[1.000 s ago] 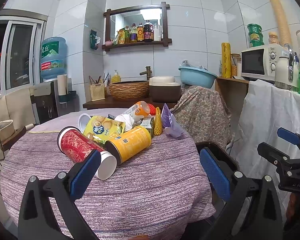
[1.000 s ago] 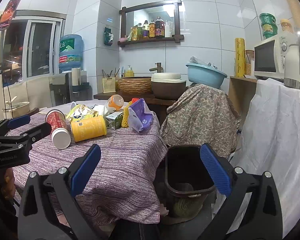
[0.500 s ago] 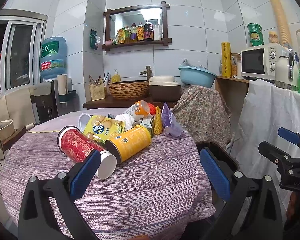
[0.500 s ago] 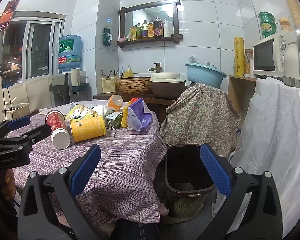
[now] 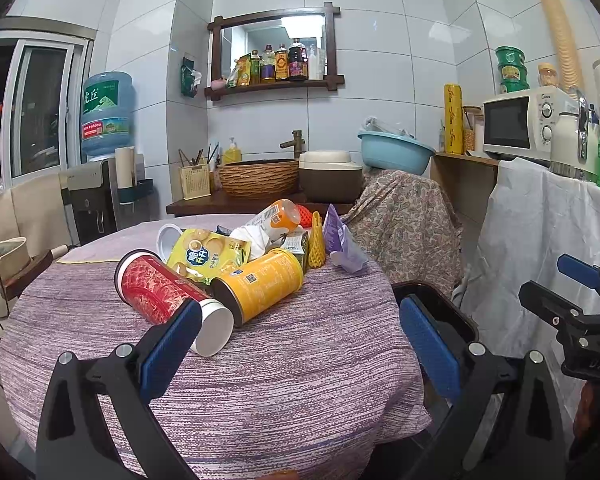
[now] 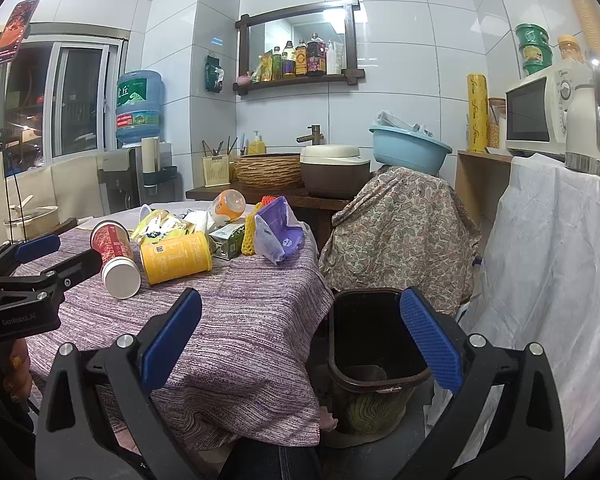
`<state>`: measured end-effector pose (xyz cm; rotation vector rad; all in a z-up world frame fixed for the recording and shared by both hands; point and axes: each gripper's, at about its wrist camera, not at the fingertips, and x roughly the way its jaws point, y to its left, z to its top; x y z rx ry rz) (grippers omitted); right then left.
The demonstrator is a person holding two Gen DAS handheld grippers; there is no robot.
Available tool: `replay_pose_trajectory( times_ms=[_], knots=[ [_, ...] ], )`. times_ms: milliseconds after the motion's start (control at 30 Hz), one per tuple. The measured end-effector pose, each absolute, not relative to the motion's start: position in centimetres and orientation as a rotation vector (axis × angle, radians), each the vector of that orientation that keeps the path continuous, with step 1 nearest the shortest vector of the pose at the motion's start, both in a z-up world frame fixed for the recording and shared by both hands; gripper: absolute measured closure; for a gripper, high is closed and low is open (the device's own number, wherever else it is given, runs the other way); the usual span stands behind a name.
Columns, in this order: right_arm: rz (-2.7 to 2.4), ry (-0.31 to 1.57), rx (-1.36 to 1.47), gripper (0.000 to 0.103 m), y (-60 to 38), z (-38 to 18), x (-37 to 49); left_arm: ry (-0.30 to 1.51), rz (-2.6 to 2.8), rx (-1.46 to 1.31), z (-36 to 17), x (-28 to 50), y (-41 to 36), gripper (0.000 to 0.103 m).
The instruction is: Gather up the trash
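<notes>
Ahead of my left gripper (image 5: pixel 300 340), jaws wide and empty, the red cup (image 5: pixel 160 290) lies on its side on the ribbed purple tablecloth (image 5: pixel 300 360), long axis pointing toward me, white end nearest. Right gripper (image 6: pixel 300 336), also wide, hangs over the dark bin (image 6: pixel 372 340). Left is nearer. Cup looks like smooth, light card; yellow can (image 5: pixel 260 284) touches it.

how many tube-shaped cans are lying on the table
2. The red can lies on its side at the near left of the pile; the yellow can lies beside it on the right. Others may be hidden under the wrappers.
</notes>
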<state>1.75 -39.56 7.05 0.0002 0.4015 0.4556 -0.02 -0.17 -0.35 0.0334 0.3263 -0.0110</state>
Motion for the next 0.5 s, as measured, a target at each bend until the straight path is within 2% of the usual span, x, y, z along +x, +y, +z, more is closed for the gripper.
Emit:
replay_pose_trajectory(
  times_ms=[500],
  knots=[
    [0.456, 0.404, 0.001, 0.005, -39.64, 7.04, 1.73, 0.325, -0.009, 0.033, -0.41, -0.03, -0.20, 0.005]
  ],
)
